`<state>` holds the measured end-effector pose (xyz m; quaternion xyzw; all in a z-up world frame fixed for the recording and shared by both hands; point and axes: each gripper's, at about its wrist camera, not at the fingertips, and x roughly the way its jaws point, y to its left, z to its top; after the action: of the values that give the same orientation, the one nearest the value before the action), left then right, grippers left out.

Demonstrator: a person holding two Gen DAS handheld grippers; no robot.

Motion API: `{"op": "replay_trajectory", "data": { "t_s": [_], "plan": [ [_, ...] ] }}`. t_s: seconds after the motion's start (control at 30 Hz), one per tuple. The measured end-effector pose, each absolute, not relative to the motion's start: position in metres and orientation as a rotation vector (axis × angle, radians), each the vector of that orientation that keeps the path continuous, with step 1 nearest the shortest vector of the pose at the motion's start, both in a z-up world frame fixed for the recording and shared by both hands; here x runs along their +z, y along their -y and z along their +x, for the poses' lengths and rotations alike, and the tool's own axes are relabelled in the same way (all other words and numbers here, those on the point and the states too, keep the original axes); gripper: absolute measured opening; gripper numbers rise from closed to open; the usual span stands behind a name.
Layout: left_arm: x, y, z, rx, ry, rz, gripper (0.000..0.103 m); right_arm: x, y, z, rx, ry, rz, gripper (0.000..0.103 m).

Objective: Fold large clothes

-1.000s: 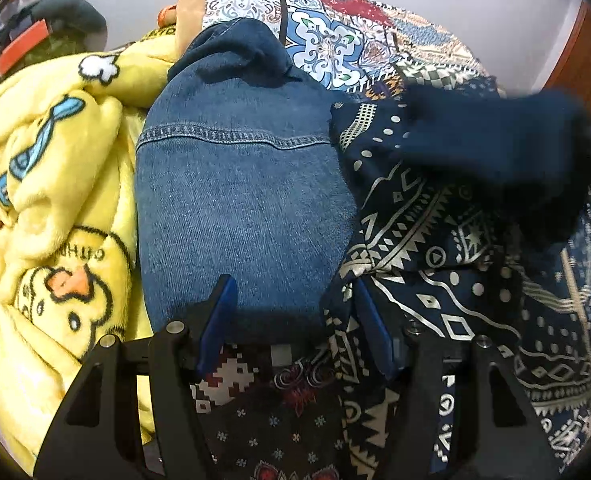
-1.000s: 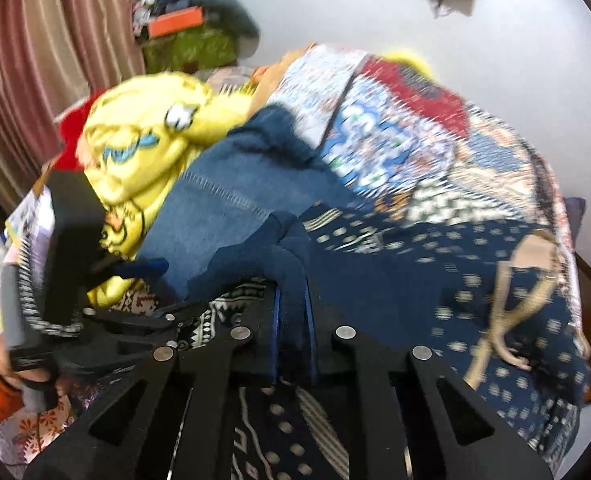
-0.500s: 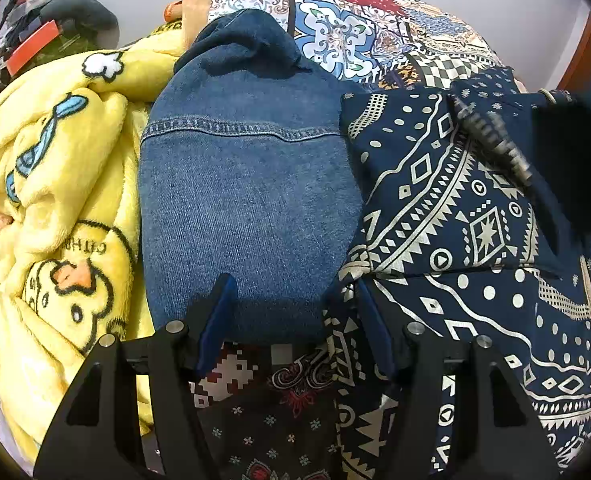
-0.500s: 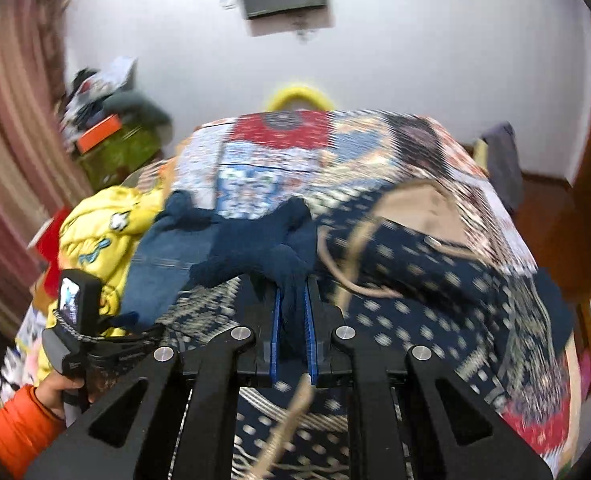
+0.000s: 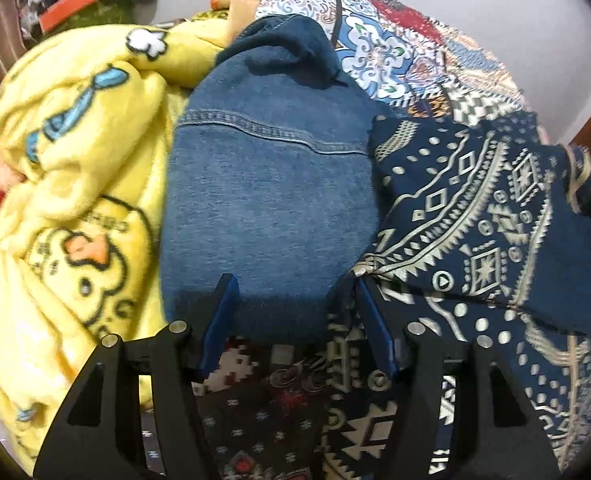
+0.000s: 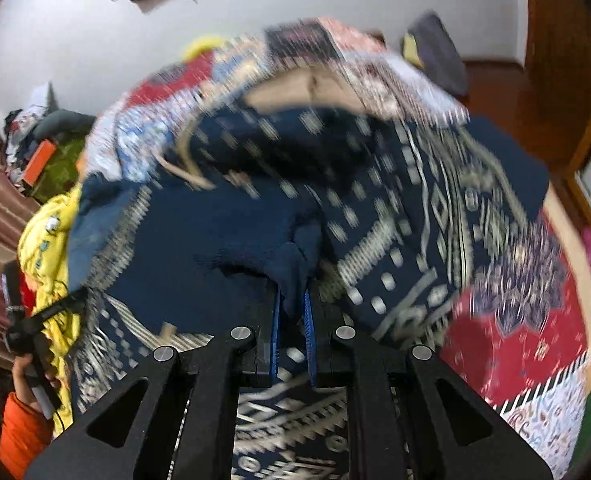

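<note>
My right gripper (image 6: 292,308) is clamped on a bunched fold of the navy patterned garment (image 6: 395,216), plain dark side toward my camera. My left gripper (image 5: 293,304) has its jaws spread wide and grips nothing; it hangs over the near end of the folded denim piece (image 5: 267,200).

The navy patterned garment is my landmark. It lies spread across the patchwork bedspread (image 6: 527,320), and the denim sits touching its left edge. Beyond the denim, further left of it, the yellow duck blanket (image 5: 75,184) is heaped up.

What could go wrong: I hold only a small pinch of thick cloth, so a quick swing could pull it free from my blue pads, and the fold would drop crooked. My right view is smeared by motion, so I cannot tell how the hem lies; it may be doubled under. A tan cord (image 6: 183,168) trails from the garment's far side and could snag. If I lay the fold too far left it will cover the denim.

Open room lies to the garment's right and far side, where bare bedspread shows; the left is crowded.
</note>
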<state>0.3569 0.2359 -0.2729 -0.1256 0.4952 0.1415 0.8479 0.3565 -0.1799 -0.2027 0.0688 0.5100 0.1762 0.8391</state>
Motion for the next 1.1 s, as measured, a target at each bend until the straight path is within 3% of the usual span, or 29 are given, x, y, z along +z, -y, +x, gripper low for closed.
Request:
{"op": "replay_trajectory", "data": {
  "t_s": [0.33,0.4,0.47,0.57,0.87,0.9,0.97,1.1],
  "plan": [
    [-0.256,-0.216,0.335,0.314,-1.047,0.002,0.061,-0.211,0.171,0.327,0.426,-1.132,-0.12,0.013],
    [-0.245,-0.206,0.329,0.286,-1.03,0.042,0.061,-0.203,0.173,0.32,0.441,-1.102,-0.131,0.02],
    [-0.233,-0.193,0.327,0.244,-1.004,0.069,0.062,-0.188,0.172,0.309,0.45,-1.019,-0.151,0.039],
    [-0.217,-0.173,0.327,0.177,-0.97,0.075,0.069,-0.173,0.169,0.297,0.482,-0.923,-0.173,0.058],
    [-0.22,-0.124,0.368,0.051,-0.986,-0.018,0.073,-0.201,0.132,0.335,0.488,-1.003,-0.241,0.057],
    [-0.223,-0.121,0.37,0.053,-0.994,-0.018,0.073,-0.2,0.135,0.335,0.479,-1.003,-0.227,0.053],
    [-0.231,-0.115,0.377,0.057,-1.013,-0.016,0.073,-0.203,0.142,0.34,0.472,-1.005,-0.186,0.034],
    [-0.25,-0.111,0.389,0.066,-1.063,0.003,0.074,-0.194,0.157,0.342,0.493,-0.977,-0.112,0.028]
  ]
}}
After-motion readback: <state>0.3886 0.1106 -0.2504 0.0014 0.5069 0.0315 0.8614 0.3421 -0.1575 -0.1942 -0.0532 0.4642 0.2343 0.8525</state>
